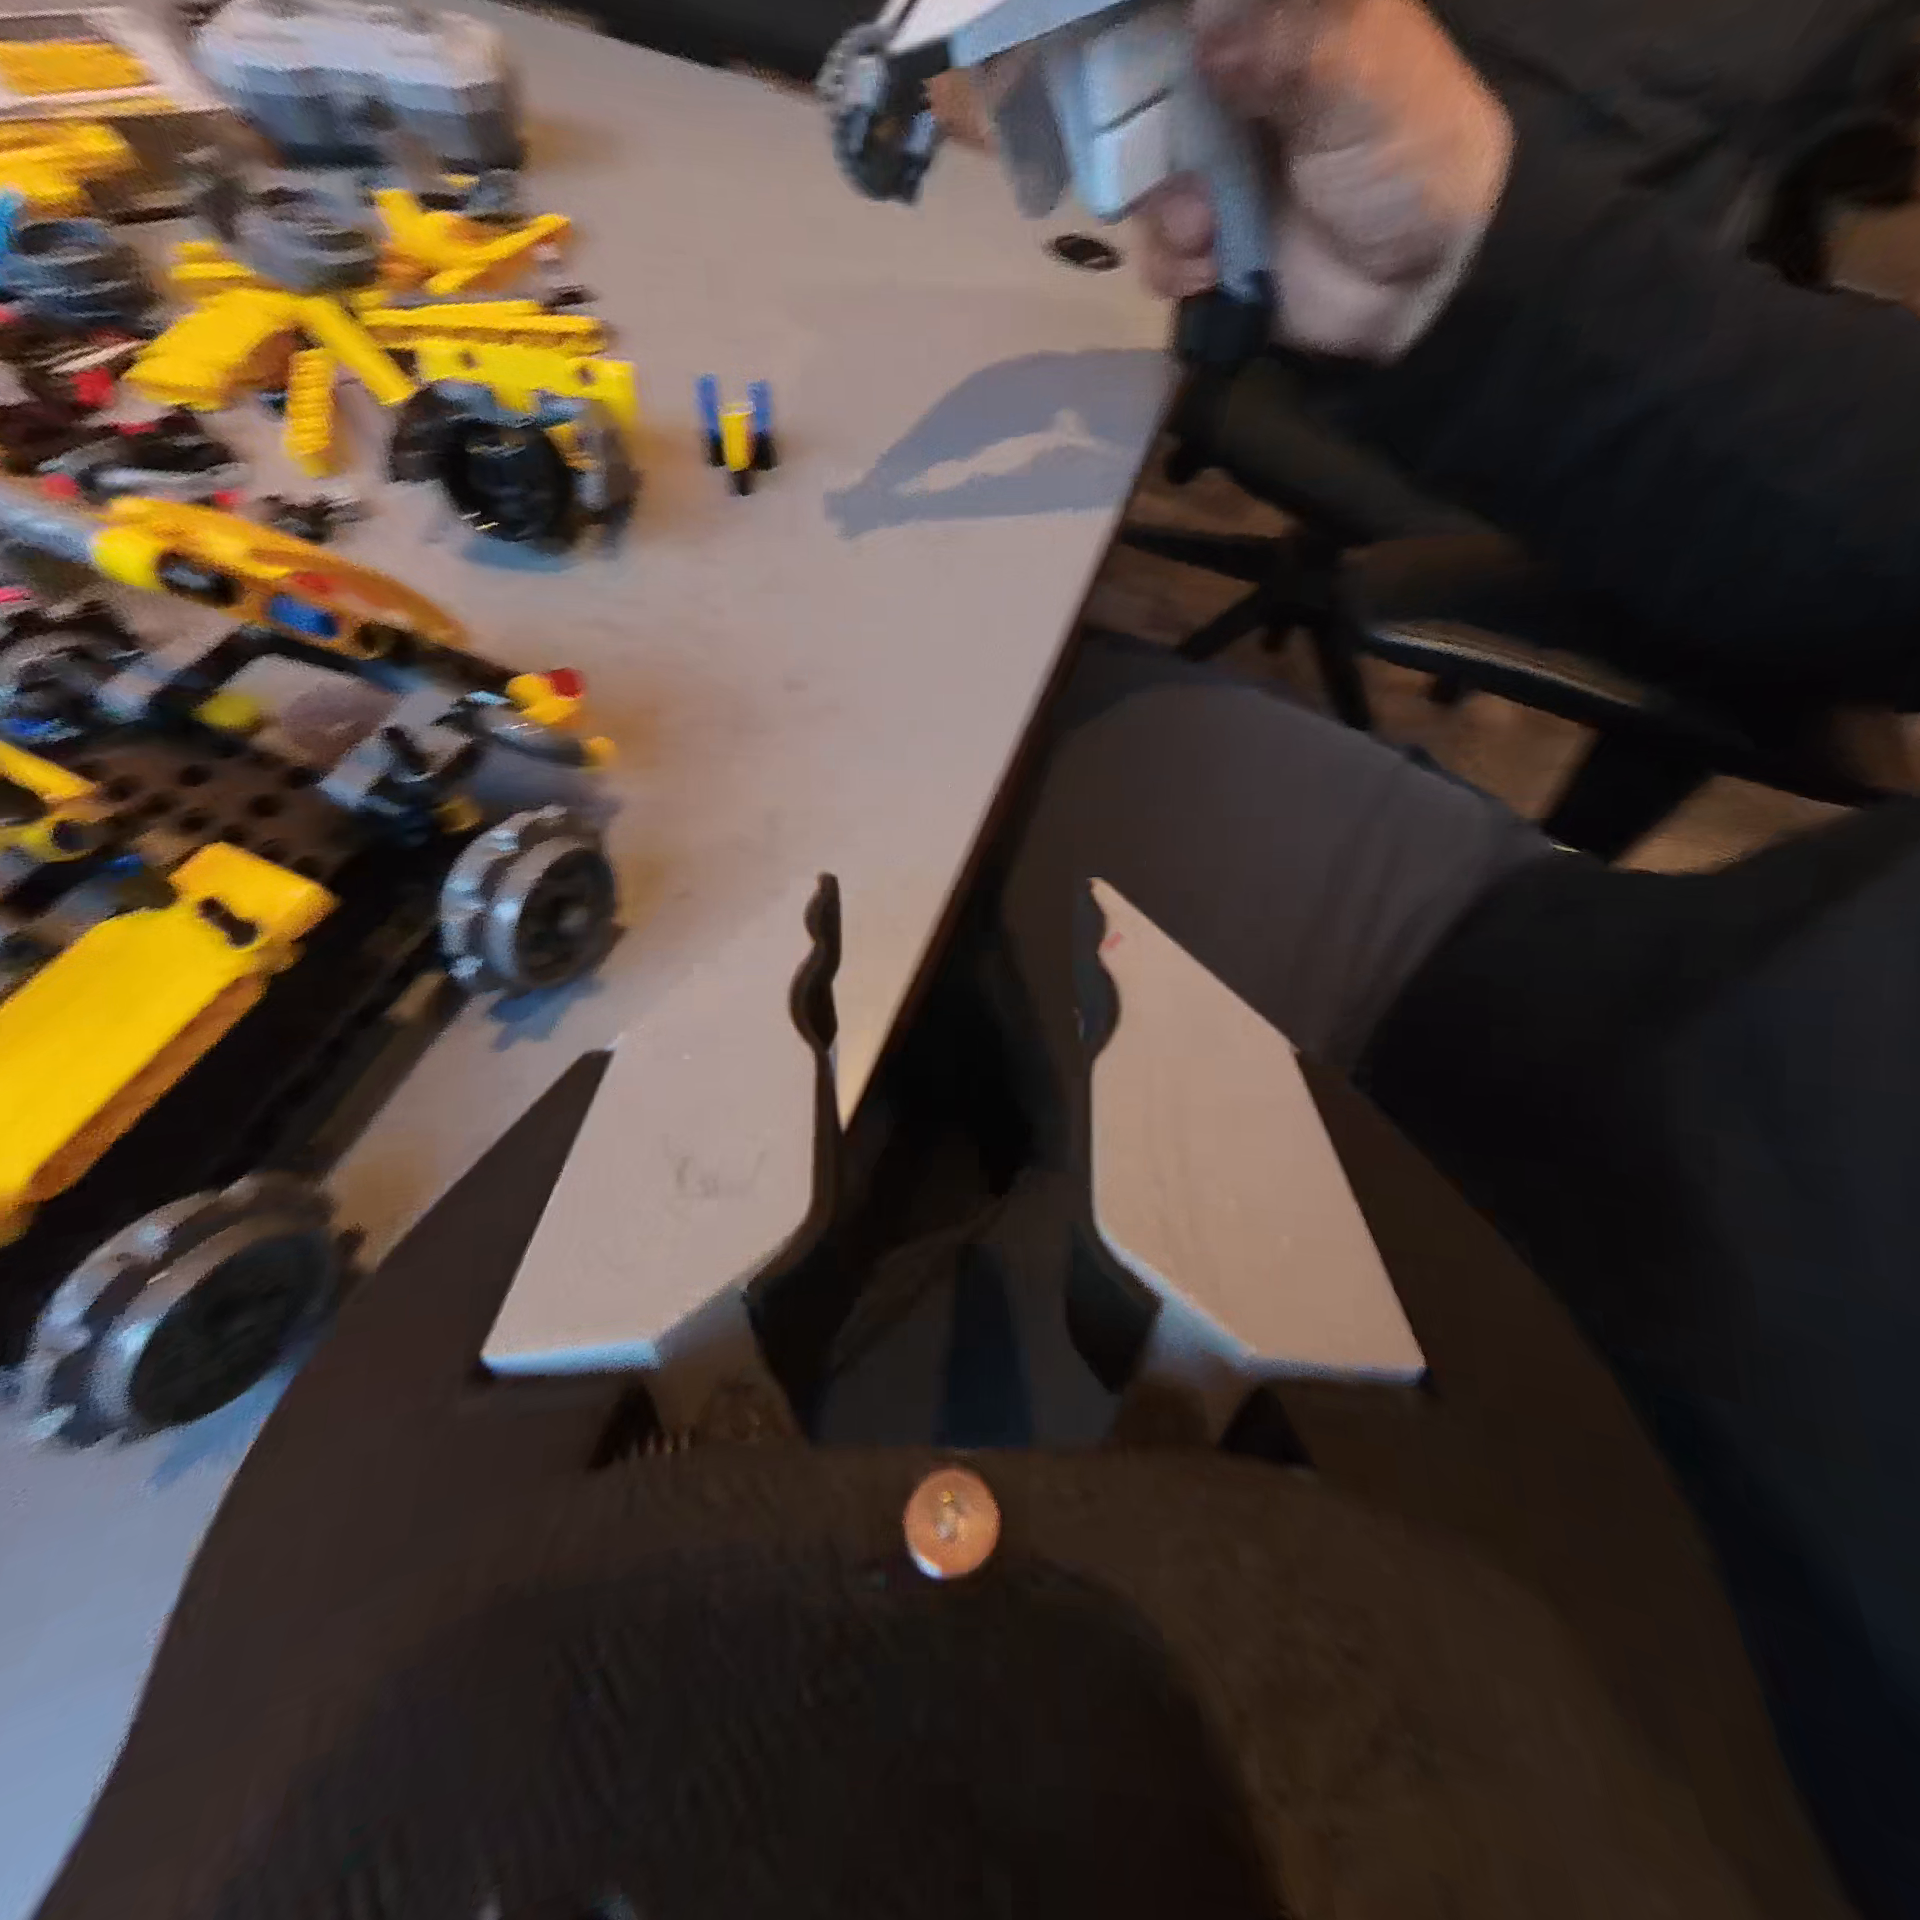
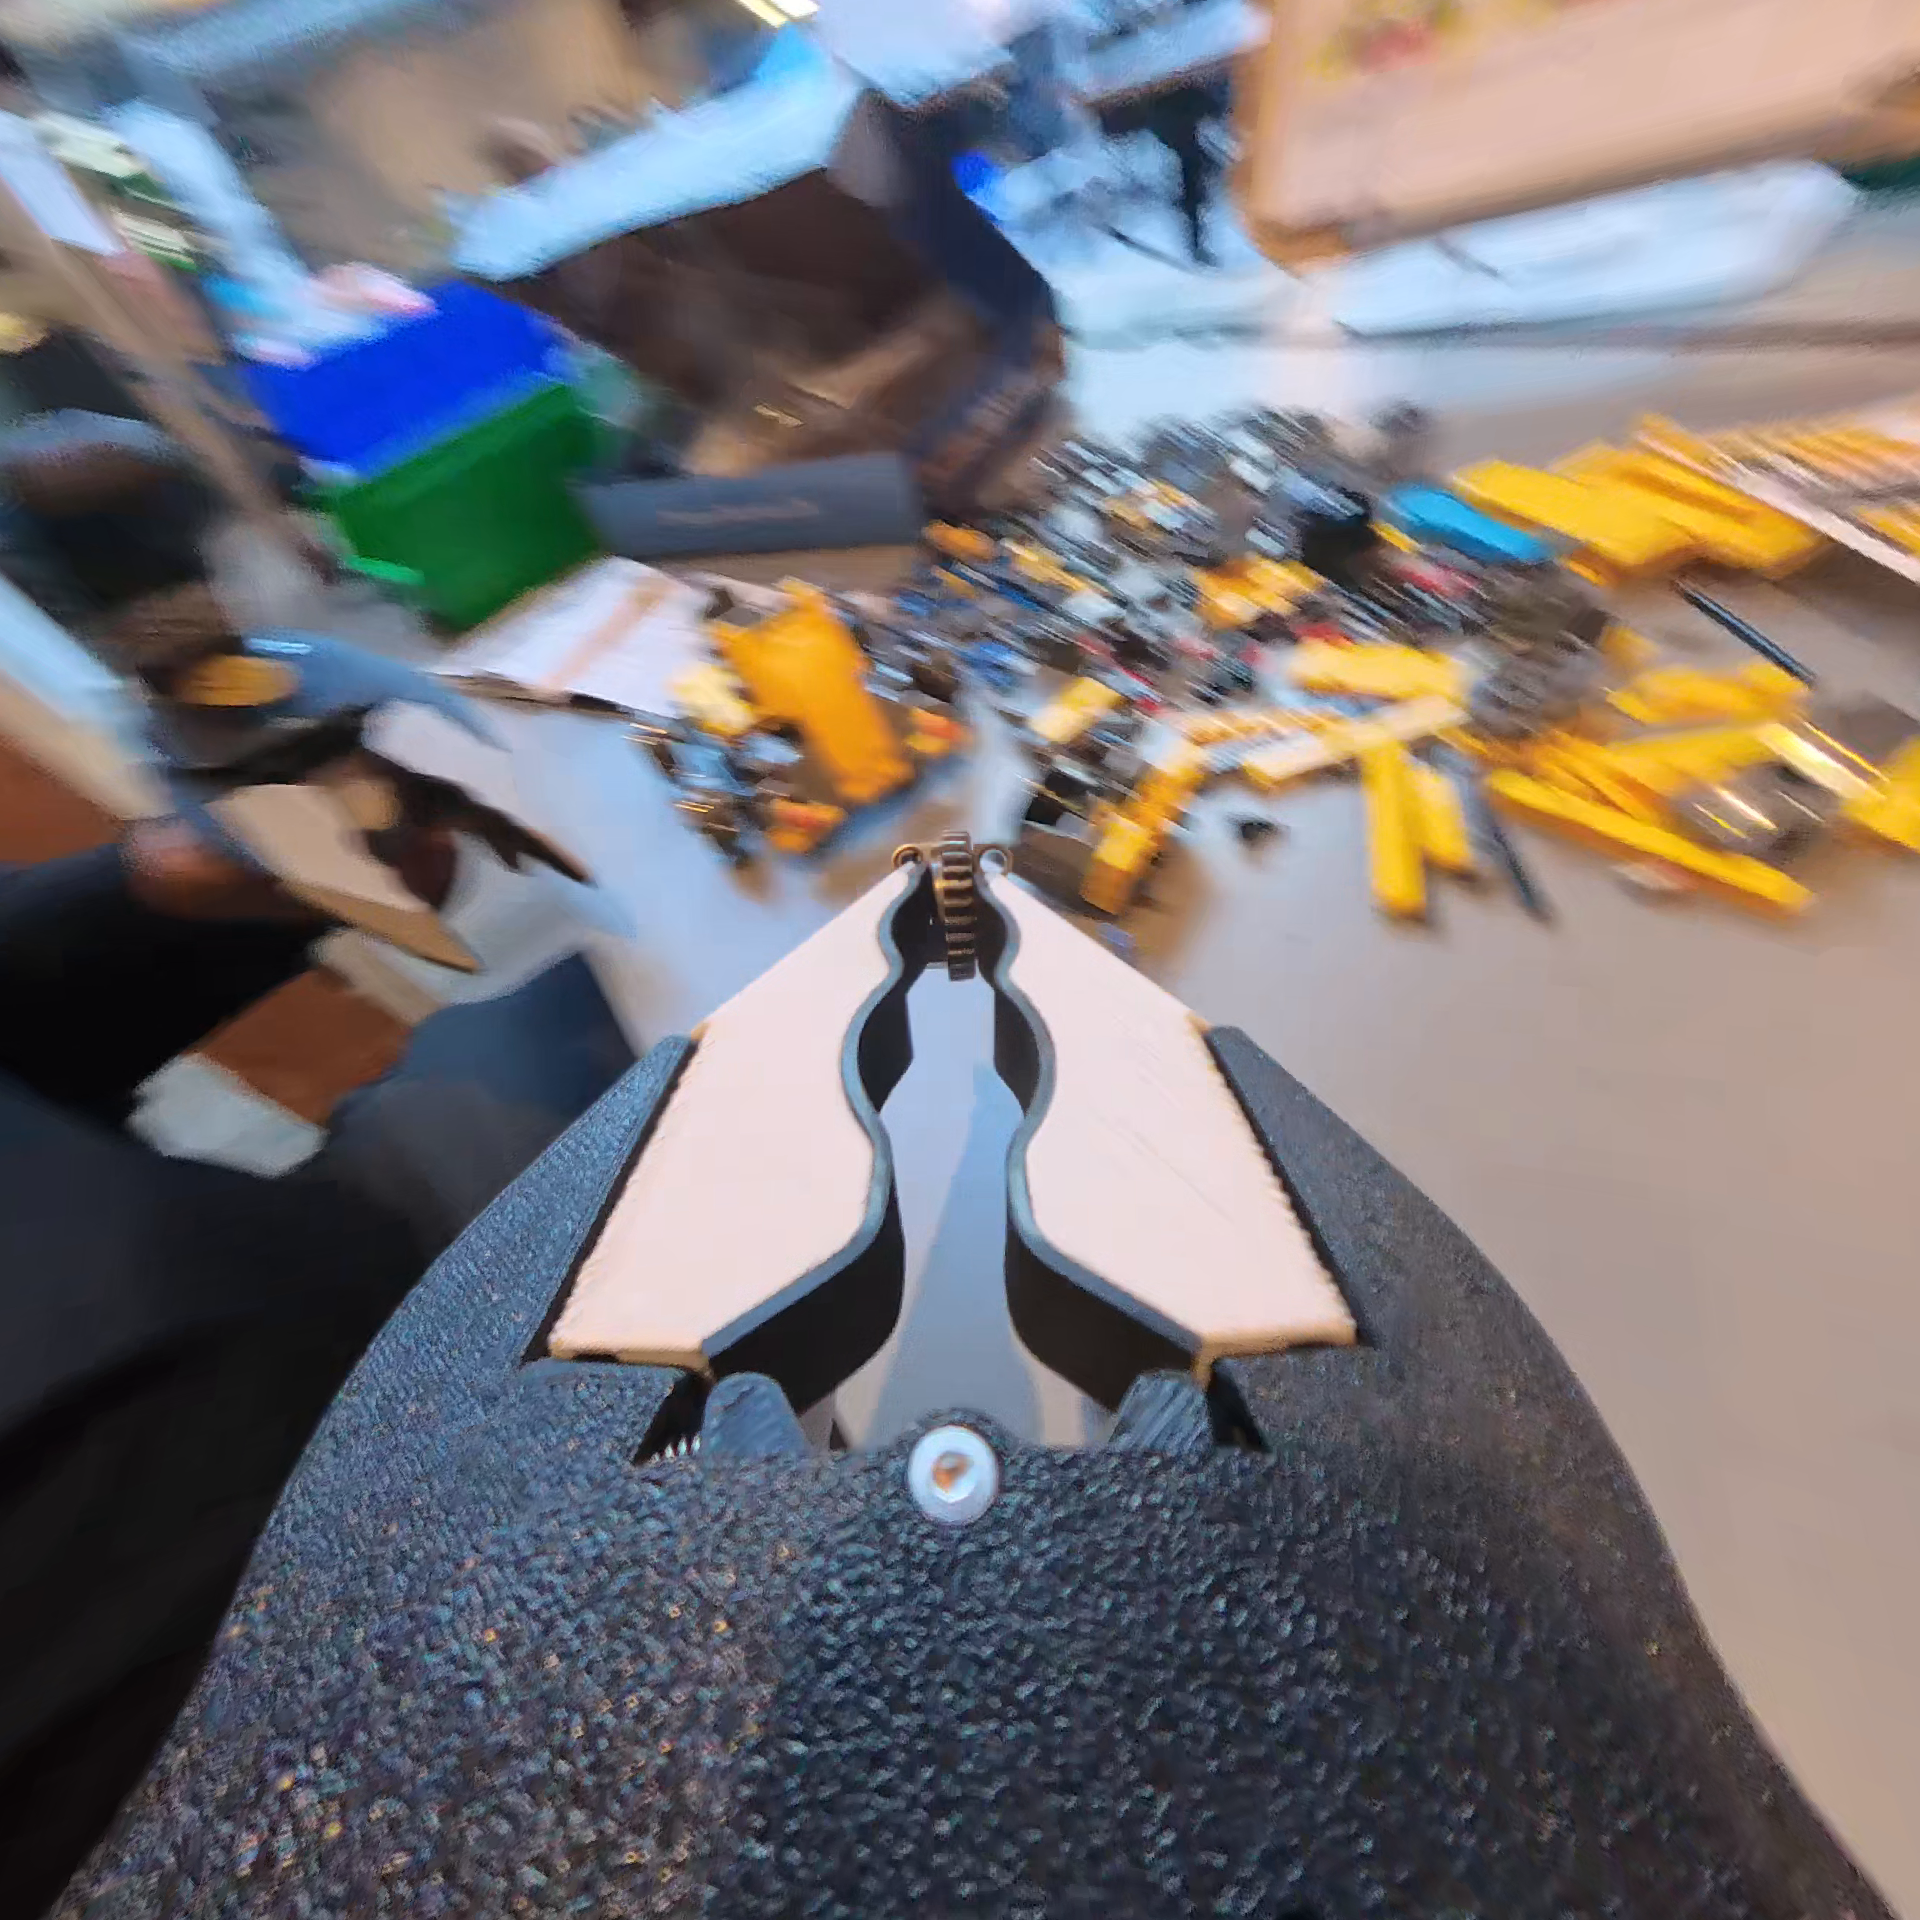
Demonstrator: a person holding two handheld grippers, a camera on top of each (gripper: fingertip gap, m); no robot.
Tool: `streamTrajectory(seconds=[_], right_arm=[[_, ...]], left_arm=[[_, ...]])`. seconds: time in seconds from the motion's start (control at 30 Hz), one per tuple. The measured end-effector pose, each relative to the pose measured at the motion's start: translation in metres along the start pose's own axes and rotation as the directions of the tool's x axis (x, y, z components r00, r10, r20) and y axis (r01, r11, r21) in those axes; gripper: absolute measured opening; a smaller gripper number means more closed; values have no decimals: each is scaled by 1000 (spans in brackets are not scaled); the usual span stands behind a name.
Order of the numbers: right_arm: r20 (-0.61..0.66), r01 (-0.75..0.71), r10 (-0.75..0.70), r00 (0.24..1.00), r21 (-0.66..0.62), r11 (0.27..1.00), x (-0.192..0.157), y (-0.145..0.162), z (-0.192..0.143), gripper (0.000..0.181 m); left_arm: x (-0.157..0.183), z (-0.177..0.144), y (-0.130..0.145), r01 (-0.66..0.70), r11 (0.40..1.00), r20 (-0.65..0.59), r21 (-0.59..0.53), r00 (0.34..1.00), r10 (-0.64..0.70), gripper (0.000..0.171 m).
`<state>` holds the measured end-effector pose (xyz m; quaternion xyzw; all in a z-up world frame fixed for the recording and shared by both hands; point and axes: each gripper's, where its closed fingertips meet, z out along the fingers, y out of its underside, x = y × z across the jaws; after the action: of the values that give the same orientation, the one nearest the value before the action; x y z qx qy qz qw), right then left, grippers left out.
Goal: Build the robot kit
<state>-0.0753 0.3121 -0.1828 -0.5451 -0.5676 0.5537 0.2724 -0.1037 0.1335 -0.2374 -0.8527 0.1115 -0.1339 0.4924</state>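
Note:
My left gripper (image 1: 961,966) is open and empty. It hangs over the grey table's (image 1: 831,675) near edge: one finger over the tabletop, the other over a person's leg (image 1: 1247,831). Nearest to it is a yellow and black brick-built vehicle (image 1: 208,935) with grey-rimmed wheels. My right gripper (image 2: 954,862) is shut on a small dark gear (image 2: 956,914) and holds it above the table. In the left wrist view the right gripper (image 1: 914,73) shows at the top, held by a hand (image 1: 1351,177), with the gear (image 1: 878,114) at its tips.
A small blue and yellow piece (image 1: 738,431) stands alone on the table. A second yellow model (image 1: 416,364) and a heap of loose yellow and black parts (image 2: 1351,707) lie beyond. Blue (image 2: 395,364) and green (image 2: 468,509) bins stand behind. A chair base (image 1: 1455,644) is beside the table.

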Motion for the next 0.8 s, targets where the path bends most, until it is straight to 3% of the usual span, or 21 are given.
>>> streamTrajectory(seconds=[0.07, 0.23, 0.37, 0.53, 0.63, 0.8], right_arm=[[-72, -32, 28, 997, -52, 998, 19, 6, 2, 7], [-139, -78, 56, 989, -162, 984, 42, 21, 12, 7], [-210, -108, 58, 976, -235, 966, 56, 34, 12, 7], [-207, -145, 93, 974, -254, 956, 53, 39, 11, 7], [-203, -145, 93, 975, -258, 955, 52, 38, 9, 7], [-199, -173, 124, 972, -255, 951, 54, 35, 4, 7]], left_arm=[[-7, 6, -5, -10, 1000, 69, -17, 998, 11, 44], [12, 48, -18, -9, 996, 8, -88, 1000, 9, 40], [6, 88, -46, -29, 997, 42, -73, 999, 32, 32], [-34, 129, -60, -139, 978, 175, -158, 971, 166, 17], [-54, 142, -63, -120, 972, 197, -205, 967, 161, 26], [-67, 157, -61, -125, 955, 210, -267, 960, 184, 25]])
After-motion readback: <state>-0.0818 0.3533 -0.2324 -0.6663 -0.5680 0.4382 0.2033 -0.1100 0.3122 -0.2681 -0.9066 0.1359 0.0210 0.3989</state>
